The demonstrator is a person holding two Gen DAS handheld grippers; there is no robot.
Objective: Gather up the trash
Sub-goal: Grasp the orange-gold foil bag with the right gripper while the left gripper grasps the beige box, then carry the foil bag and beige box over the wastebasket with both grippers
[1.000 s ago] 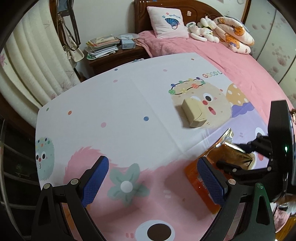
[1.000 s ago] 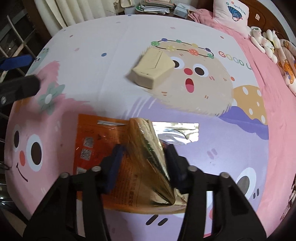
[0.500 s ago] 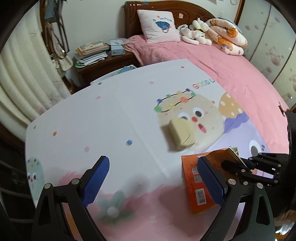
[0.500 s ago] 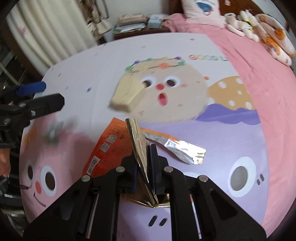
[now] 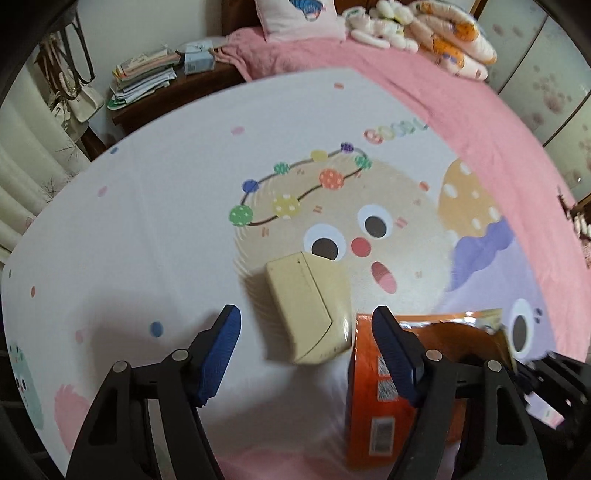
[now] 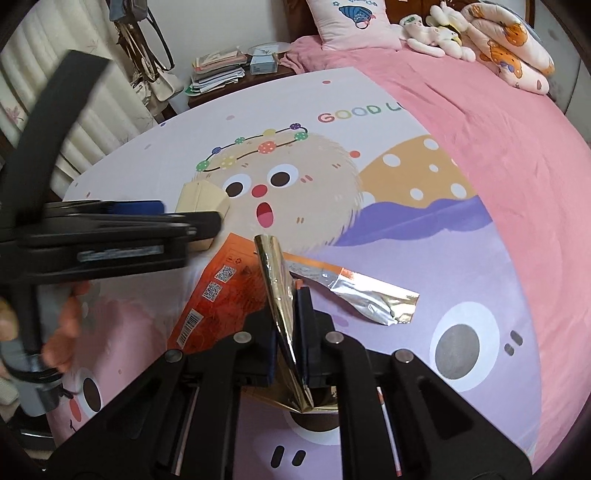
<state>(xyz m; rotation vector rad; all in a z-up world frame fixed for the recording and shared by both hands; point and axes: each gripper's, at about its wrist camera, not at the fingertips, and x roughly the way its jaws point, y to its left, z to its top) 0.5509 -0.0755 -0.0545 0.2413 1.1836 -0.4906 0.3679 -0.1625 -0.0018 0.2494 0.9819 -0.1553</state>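
Note:
A cream cardboard box lies on the cartoon bedsheet, just ahead of my open left gripper and between its blue pads. An orange snack bag with a foil inside lies right of the box. My right gripper is shut on the bag's upturned gold foil flap; the orange bag hangs left of it and a silver foil end trails to the right. The left gripper shows at the left in the right wrist view, over the box.
A dark nightstand with stacked papers and a small box stands beyond the sheet's far corner. A pillow and plush toys lie at the head of the pink bed. Curtains and hanging bags are at the left.
My left gripper has moved forward and right until the cream box sits between its pads. My right gripper closed on the foil flap and has lifted it.

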